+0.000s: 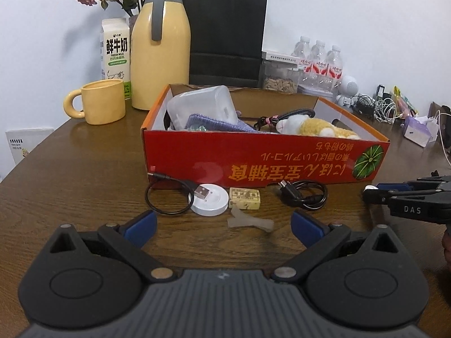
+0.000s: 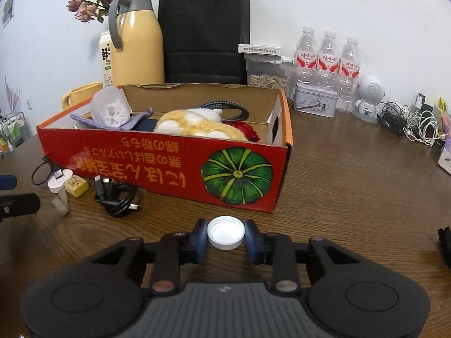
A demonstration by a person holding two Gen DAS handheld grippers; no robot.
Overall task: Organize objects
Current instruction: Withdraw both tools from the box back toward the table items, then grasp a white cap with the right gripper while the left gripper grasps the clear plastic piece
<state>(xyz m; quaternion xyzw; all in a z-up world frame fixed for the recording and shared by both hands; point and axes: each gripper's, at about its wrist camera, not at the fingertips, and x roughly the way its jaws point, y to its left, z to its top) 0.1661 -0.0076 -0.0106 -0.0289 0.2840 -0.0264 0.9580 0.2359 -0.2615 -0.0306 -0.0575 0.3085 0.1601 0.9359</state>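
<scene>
Right wrist view: right gripper (image 2: 225, 235) fingers clamped on a white bottle cap (image 2: 225, 236), open side up, held just over the desk (image 2: 352, 197). Red cardboard box (image 2: 169, 166) sits at 12 o'clock from the cap, near but apart. Inside the box: plush toy (image 2: 197, 125), purple knit cloth (image 2: 112, 121), clear plastic container (image 2: 111, 107), braided cable (image 2: 225, 107).

At 10 o'clock from the cap, loose items on the desk in front of the box: coiled black cable (image 2: 118, 197), small yellow block (image 2: 75, 186), white puck (image 2: 59, 181), translucent bone-shaped piece (image 2: 60, 202).

Left wrist view: left gripper (image 1: 224, 225) fingers spread wide, gripping nothing. Bone-shaped piece lies between them, just ahead. White puck (image 1: 210, 201) at 11 o'clock with a USB plug resting on it; thin black USB cable (image 1: 166, 197) loops to 10 o'clock. Yellow block (image 1: 244, 198) touches the puck's right side. Coiled cable (image 1: 305, 195) at 1 o'clock. Right gripper (image 1: 372, 193) enters at 3 o'clock, cap visible at its tip.

Behind the box: yellow mug (image 1: 98, 101), yellow thermos jug (image 1: 160, 45), milk carton (image 1: 116, 53), black paper bag (image 1: 225, 33), water bottles (image 2: 328, 56).
</scene>
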